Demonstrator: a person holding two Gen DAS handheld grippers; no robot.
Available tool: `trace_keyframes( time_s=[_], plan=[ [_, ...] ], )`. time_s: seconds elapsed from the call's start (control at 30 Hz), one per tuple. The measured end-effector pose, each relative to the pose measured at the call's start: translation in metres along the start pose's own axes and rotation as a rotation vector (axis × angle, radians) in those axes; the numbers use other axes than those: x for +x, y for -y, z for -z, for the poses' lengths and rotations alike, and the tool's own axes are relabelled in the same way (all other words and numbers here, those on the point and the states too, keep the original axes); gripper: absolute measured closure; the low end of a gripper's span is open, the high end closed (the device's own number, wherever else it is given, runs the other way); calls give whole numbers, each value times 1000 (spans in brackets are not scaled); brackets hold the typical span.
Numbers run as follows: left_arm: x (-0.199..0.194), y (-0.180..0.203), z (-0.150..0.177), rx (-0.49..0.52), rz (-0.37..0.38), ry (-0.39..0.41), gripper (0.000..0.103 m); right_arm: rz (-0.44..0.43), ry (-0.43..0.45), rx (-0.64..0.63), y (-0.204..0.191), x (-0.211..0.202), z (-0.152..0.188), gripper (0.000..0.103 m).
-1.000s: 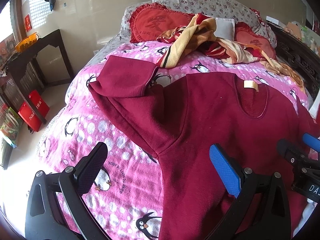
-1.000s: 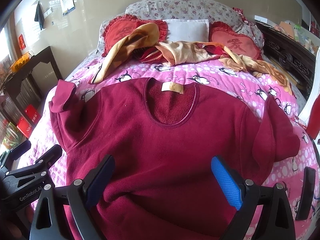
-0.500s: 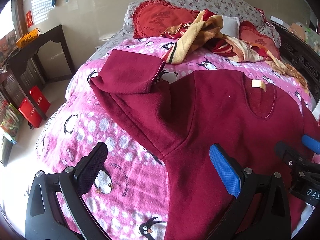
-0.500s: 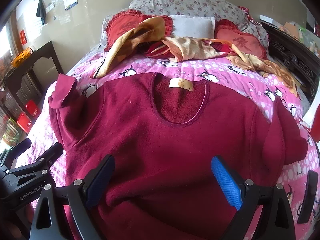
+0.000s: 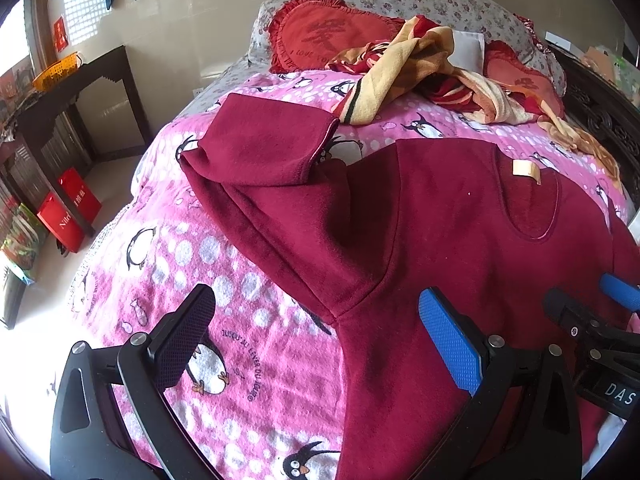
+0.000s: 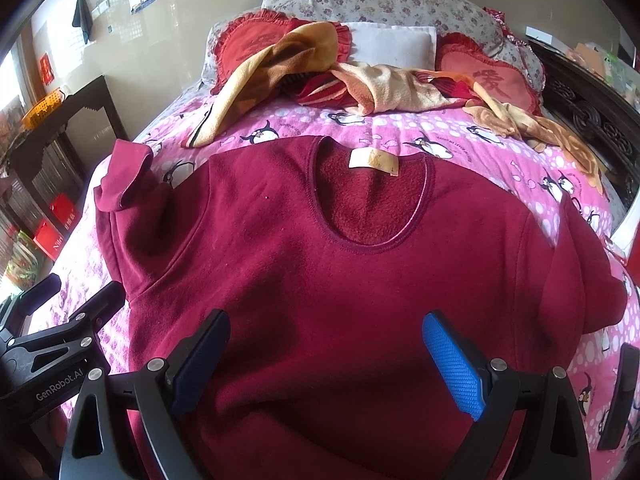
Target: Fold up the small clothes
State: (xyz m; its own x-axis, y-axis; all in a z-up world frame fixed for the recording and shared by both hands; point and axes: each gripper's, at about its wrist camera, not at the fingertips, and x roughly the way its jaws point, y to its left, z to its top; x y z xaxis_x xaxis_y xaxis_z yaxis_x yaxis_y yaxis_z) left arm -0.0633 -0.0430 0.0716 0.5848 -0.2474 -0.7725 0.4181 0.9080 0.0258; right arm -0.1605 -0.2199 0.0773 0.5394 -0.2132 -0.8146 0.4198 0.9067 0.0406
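A dark red fleece sweater [image 6: 340, 272] lies flat on the pink penguin bedspread [image 5: 192, 264], neck hole and tan label [image 6: 374, 159] toward the pillows. Its left sleeve [image 5: 264, 152] is bent back on itself at the bed's left side; the right sleeve [image 6: 580, 276] lies folded by the right edge. My left gripper [image 5: 316, 328] is open over the sweater's left side seam near the armpit. My right gripper [image 6: 326, 344] is open above the sweater's lower body. Neither holds cloth. Each gripper shows at the edge of the other's view.
A yellow-and-red blanket [image 6: 360, 80] is heaped across red heart cushions [image 5: 328, 36] and floral pillows [image 6: 380, 0] at the head. A dark carved bed frame [image 6: 592, 116] runs along the right. Left of the bed stand a dark side table [image 5: 72, 92] and red bags [image 5: 68, 208]. A dark phone [image 6: 618, 396] lies at the right edge.
Both grippers have moved forward and lower over the sweater, which now looks larger and closer. The sweater itself has not shifted. Both stayed open.
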Motion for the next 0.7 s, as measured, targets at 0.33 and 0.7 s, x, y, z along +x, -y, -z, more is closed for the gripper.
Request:
trace_keyframes(
  time_s=[0.33,0.7],
  plan=[
    [25,-45,-3,-90,-53,-44,1,-47,-6,-47,-19,12,-14,14],
    [60,-81,-11,-172,-96,-95,1,-392,-19,-68,-93,53,-81,22]
  ],
)
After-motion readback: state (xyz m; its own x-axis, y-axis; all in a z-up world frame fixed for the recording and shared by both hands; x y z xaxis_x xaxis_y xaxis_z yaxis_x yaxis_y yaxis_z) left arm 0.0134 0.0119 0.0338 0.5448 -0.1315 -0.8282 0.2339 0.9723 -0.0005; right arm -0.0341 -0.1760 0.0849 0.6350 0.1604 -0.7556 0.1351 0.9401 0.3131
